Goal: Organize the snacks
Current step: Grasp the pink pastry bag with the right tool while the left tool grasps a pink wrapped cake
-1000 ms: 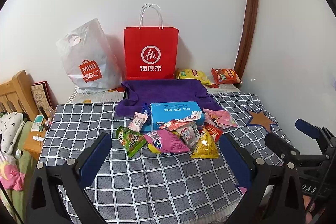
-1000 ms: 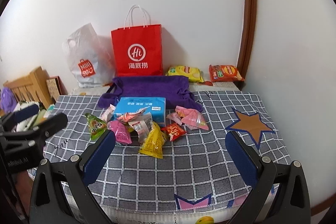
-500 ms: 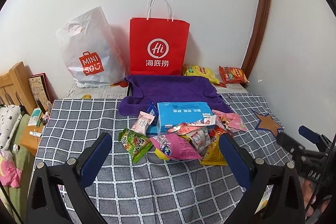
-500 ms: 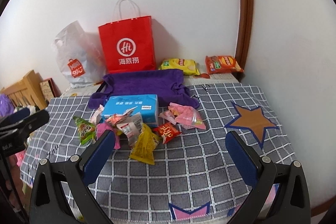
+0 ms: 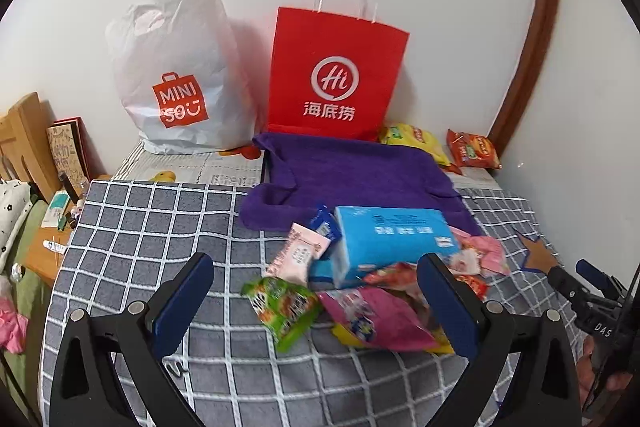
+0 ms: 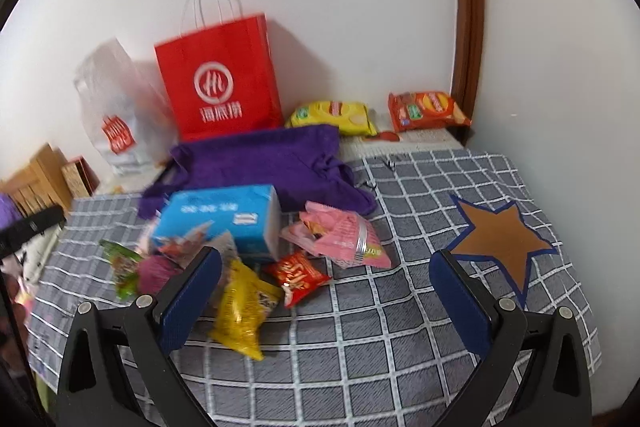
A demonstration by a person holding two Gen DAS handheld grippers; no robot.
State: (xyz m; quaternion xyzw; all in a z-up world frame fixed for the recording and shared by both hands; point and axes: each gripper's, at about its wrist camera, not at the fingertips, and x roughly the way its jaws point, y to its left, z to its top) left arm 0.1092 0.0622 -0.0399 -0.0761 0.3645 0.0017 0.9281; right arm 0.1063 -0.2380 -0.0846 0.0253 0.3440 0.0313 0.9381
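Snack pile (image 5: 360,291) sits mid-bed on the grey checked blanket (image 5: 160,227), near side of the purple cloth (image 5: 352,171). Blue box (image 5: 390,243) on top, white print too blurred to read; long axis runs left-right. Around it: green packet (image 5: 284,307), magenta packet (image 5: 372,315), pale pink sachet (image 5: 298,253), yellow packet (image 6: 244,311), small red packet (image 6: 296,273), pink bag (image 6: 340,235). Their print is unreadable.

Against far wall: red paper bag (image 5: 336,79) marked "Hi 海底捞", upright; white plastic bag (image 5: 180,75) marked "MINISO". Two chip bags far right, yellow (image 6: 332,115) and orange (image 6: 428,109).

Left gripper (image 5: 316,303) jaws wide, empty, over the pile. Right gripper (image 6: 326,299) jaws wide, empty.
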